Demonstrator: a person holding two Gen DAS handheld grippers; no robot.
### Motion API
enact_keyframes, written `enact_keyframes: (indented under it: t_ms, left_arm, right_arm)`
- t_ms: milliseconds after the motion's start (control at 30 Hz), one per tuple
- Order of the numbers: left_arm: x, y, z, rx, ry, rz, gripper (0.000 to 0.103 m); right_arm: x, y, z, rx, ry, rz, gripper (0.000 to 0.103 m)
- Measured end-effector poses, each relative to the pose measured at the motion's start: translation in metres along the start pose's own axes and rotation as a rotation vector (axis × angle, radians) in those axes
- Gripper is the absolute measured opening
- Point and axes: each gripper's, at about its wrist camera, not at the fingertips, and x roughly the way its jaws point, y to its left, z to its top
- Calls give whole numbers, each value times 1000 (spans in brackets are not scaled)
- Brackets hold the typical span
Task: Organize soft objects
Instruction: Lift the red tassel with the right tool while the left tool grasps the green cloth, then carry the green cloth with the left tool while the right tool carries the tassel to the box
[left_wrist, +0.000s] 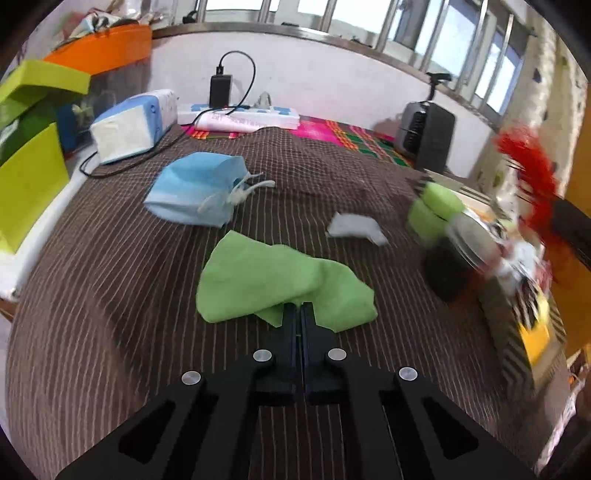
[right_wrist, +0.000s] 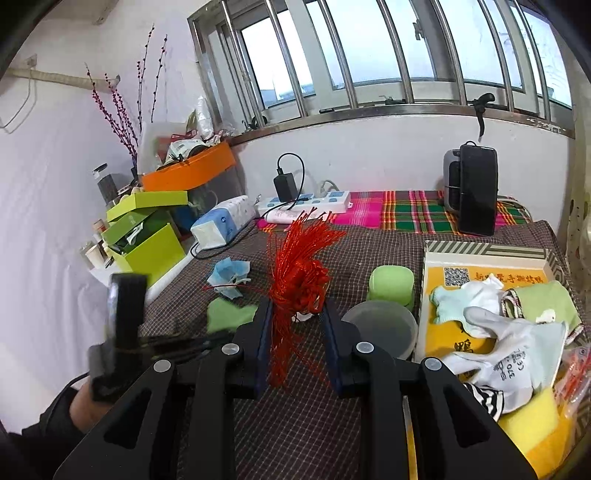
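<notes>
A crumpled green cloth (left_wrist: 273, 277) lies on the brown striped bedspread (left_wrist: 110, 295). My left gripper (left_wrist: 299, 308) is shut, its tips pinching the cloth's near edge. In the right wrist view the same green cloth (right_wrist: 229, 314) shows to the left. My right gripper (right_wrist: 297, 306) is shut on a red tasselled knot (right_wrist: 303, 280), held above the bed with threads hanging down. The red tassel (left_wrist: 528, 173) appears blurred at the right of the left wrist view. A blue face mask (left_wrist: 195, 192) and a white scrap (left_wrist: 354, 225) lie farther off.
A patterned box (right_wrist: 484, 249) at the right holds a white glove (right_wrist: 517, 339), a pale sock and a green cloth. Beside it stand a green tub (right_wrist: 391, 284) and a lidded jar (right_wrist: 380, 328). A tissue pack (left_wrist: 133, 125), power strip (left_wrist: 258, 114) and green boxes (left_wrist: 29, 184) line the far left.
</notes>
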Motion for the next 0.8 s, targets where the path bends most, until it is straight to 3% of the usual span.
enact_keyframes:
  t_ms: [167,233,333,500,700,800]
  left_arm:
    - [-29,-10,-30,95,28,-67,3]
    - [-36,-16,-39,141,18,-62,6]
    - [-45,-16,-43,148,-22,-48,36]
    - [-58,-10,-39,142,-92,-20,48]
    - [-18,-8,-33,152,19,-64,52]
    - [-13,-20,-36,172,29,-89,56]
  right_arm:
    - [-7,4,-3,-6,-1,5,26]
    - [-8,6,-5,-8,0,10,26]
    - [-9,10,-7,-13,2,15,26]
    - [-12,12,-10,-20,8,13,26]
    - [-14,10,-11,-13,8,8,26]
    - [-17,8,-11,-14,6,0,26]
